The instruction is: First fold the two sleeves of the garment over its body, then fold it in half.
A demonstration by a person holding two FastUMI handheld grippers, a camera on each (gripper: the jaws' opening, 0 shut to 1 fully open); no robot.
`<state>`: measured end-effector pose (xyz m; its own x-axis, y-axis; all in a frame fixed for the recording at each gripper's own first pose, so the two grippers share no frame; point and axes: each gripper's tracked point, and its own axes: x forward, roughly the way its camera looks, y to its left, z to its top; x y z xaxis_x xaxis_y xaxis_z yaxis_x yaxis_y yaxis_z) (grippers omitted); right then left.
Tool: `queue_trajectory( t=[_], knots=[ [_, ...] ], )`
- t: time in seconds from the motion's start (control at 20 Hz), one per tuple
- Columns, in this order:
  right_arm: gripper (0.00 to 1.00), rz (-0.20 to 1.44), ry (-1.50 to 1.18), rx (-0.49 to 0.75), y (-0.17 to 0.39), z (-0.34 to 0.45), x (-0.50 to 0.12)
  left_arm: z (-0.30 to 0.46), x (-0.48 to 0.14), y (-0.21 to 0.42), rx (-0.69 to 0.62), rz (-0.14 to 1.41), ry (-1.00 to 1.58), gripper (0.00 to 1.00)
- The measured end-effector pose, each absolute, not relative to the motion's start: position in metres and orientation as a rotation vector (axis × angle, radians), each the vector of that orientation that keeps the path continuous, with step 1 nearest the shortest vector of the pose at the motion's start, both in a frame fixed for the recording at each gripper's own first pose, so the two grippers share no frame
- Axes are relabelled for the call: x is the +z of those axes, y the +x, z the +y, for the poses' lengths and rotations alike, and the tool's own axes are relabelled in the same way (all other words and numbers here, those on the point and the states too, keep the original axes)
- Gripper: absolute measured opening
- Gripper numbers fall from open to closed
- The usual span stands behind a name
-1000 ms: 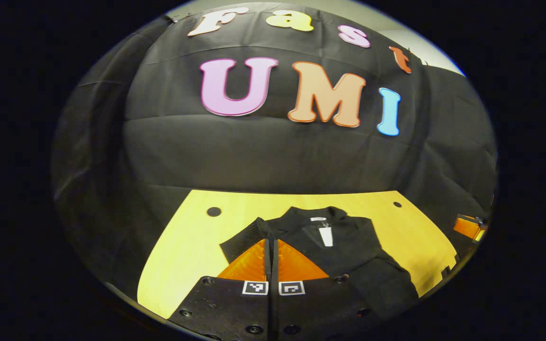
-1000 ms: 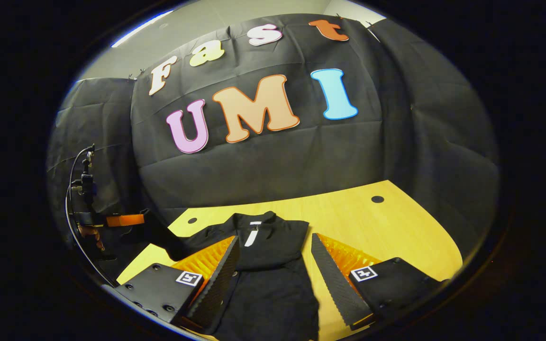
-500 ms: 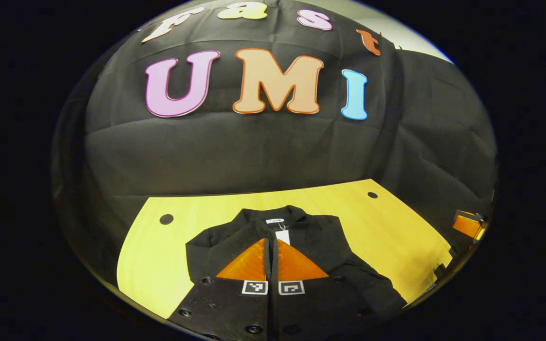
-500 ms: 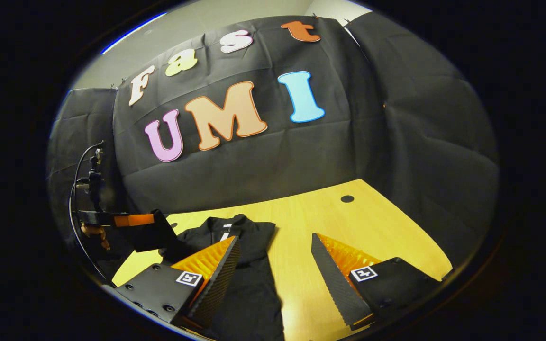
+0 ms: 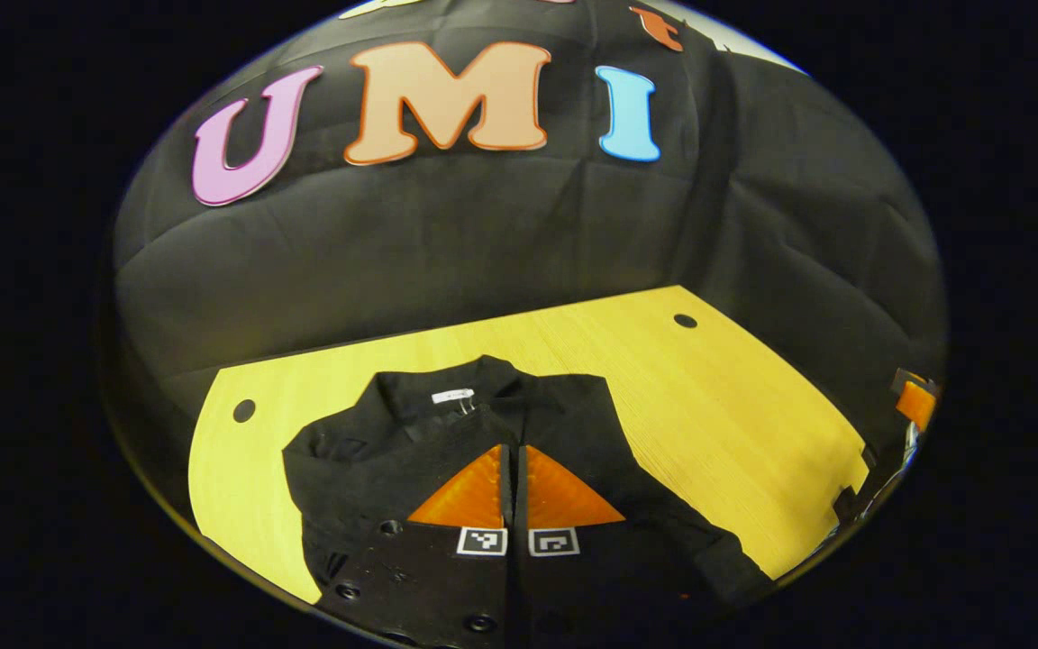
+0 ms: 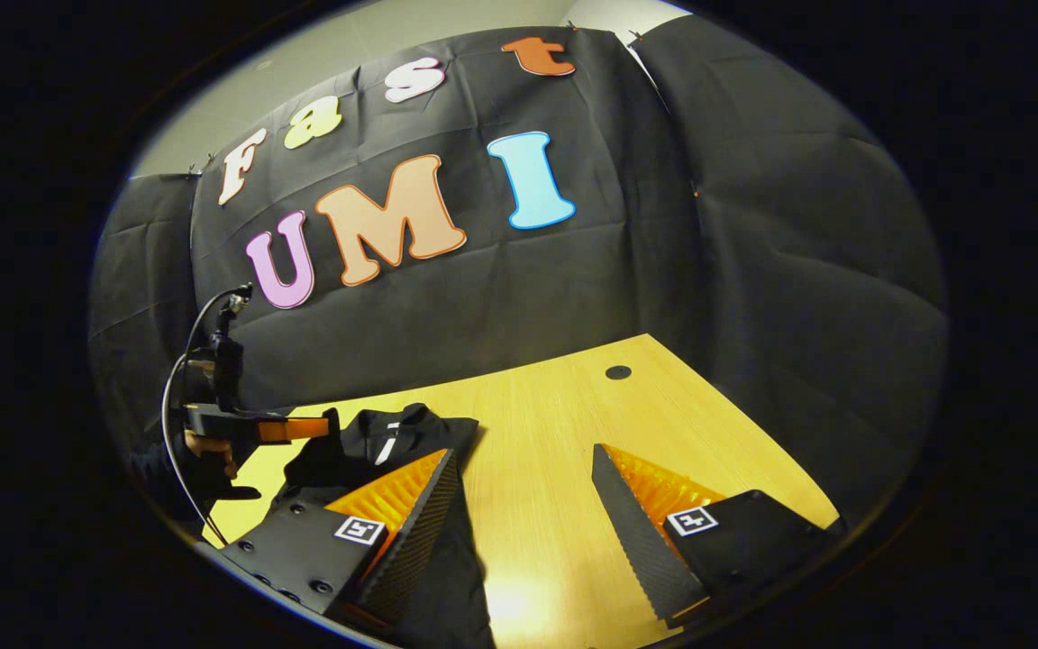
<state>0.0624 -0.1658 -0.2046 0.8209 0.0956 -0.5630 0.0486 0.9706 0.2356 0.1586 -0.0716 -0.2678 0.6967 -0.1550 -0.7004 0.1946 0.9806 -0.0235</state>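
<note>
Black garment (image 5: 447, 433) on tabletop (image 5: 717, 406); left gripper (image 5: 514, 451) fingers closed together (grip on cloth unclear); right gripper (image 6: 526, 469) fingers wide apart, empty, bare wood between.

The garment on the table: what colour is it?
Black garment, with a small white neck label; clearest in the left gripper view.

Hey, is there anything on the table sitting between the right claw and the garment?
Nothing visible. The right claw hangs open over bare table, and the garment lies just beside its left finger, with only wood between them. The left claw is at the garment's far side, not in the way.
</note>
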Motion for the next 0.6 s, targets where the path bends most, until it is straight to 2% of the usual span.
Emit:
queue_trajectory(
  t=[0.2, 0.3, 0.35, 0.45, 0.55, 0.6],
  knots=[
    [0.98, 0.621, 0.252, 0.020, 0.066, -0.175, -0.207, -0.085, -0.291, 0.166, -0.191, 0.817, 0.091, 0.00],
    [0.98, 0.625, 0.251, 0.027, 0.070, -0.176, -0.211, -0.095, -0.284, 0.169, -0.207, 0.791, 0.092, 0.00],
    [0.98, 0.626, 0.249, 0.031, 0.072, -0.176, -0.214, -0.116, -0.273, 0.173, -0.269, 0.745, 0.032, 0.19],
    [0.98, 0.630, 0.248, 0.049, 0.074, -0.175, -0.216, -0.137, -0.240, 0.184, -0.310, 0.600, -0.056, 0.56],
    [0.98, 0.630, 0.249, 0.074, 0.077, -0.174, -0.217, -0.121, -0.211, 0.188, -0.252, 0.504, -0.041, 0.94],
    [0.98, 0.631, 0.252, 0.091, 0.079, -0.172, -0.217, -0.109, -0.200, 0.187, -0.213, 0.478, -0.025, 0.92]
  ],
)
